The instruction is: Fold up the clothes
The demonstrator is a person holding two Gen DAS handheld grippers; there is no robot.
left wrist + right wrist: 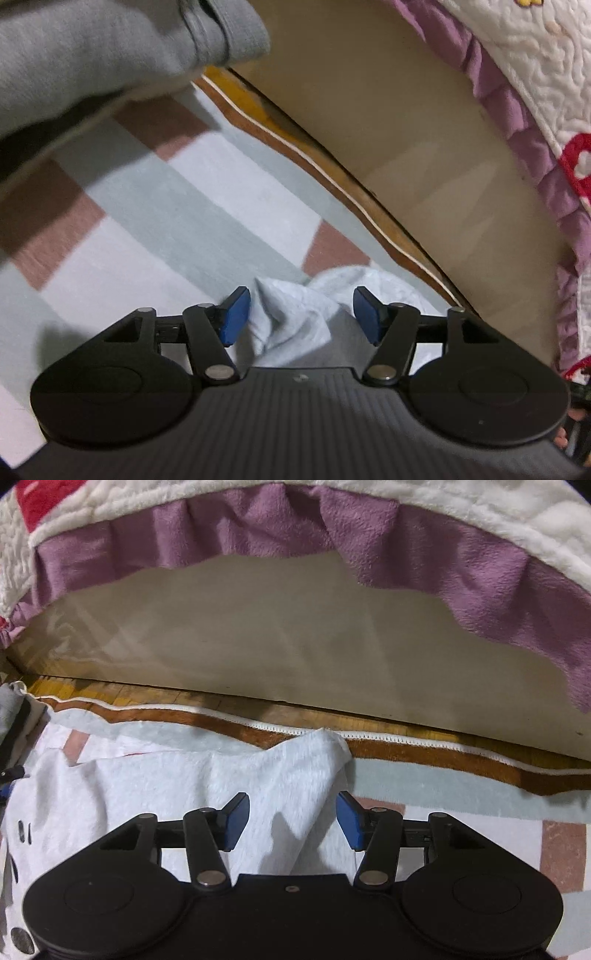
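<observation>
While both the left gripper [301,314] and right gripper [292,819] are held released over the white garment [177,775], its raised fold could be missed if pinched shallowly.

Down on the floor, a rug [461,794] checked in pale grey, white and dusty pink, bordered brown with a white stitched edge. A strip of bare wooden floor [110,696] shows just beyond that edge. Lying rumpled on the rug is a white fleecy garment [177,786], one corner peaked up and touching the brown border.
</observation>
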